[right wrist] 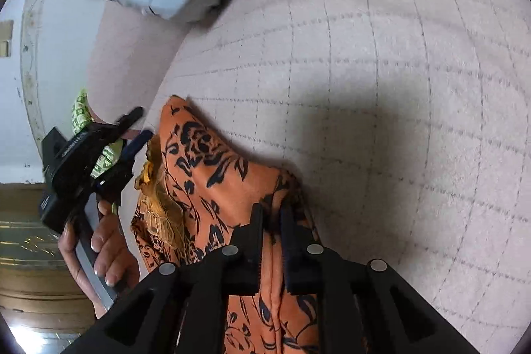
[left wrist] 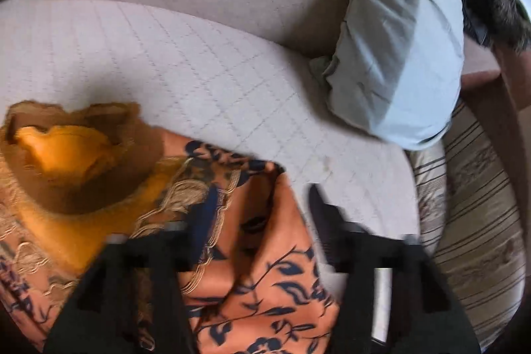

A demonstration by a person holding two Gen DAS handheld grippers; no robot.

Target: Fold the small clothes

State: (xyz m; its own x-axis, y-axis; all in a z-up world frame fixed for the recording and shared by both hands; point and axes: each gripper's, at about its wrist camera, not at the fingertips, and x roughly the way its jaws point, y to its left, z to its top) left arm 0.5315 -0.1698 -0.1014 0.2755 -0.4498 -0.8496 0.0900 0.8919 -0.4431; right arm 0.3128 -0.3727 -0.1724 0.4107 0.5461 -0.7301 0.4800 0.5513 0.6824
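Between the closed-in fingers of the right claw (right wrist: 270, 221) a raised fold of the orange garment with a dark blue floral print (right wrist: 212, 161) was pinched, the cloth running away ahead of that claw across the pale quilted sofa cushion (right wrist: 381, 88). Off to its left, the left claw (right wrist: 137, 125), gripped by a person's hand (right wrist: 103, 247), stood released with its jaws apart just beside the garment's far frilled edge, touching nothing that could be seen. From the left claw's own view (left wrist: 247, 223), the cloth lay between and under its spread fingers, with the mustard-yellow frilled neckline (left wrist: 66, 155) up and to the left of them. The step looked like an early one: one side held, the other being re-grasped. The next move probably called for the left claw to close on that edge so the garment could be spread and folded. A light blue-grey pillow (left wrist: 391, 48) lay well beyond.
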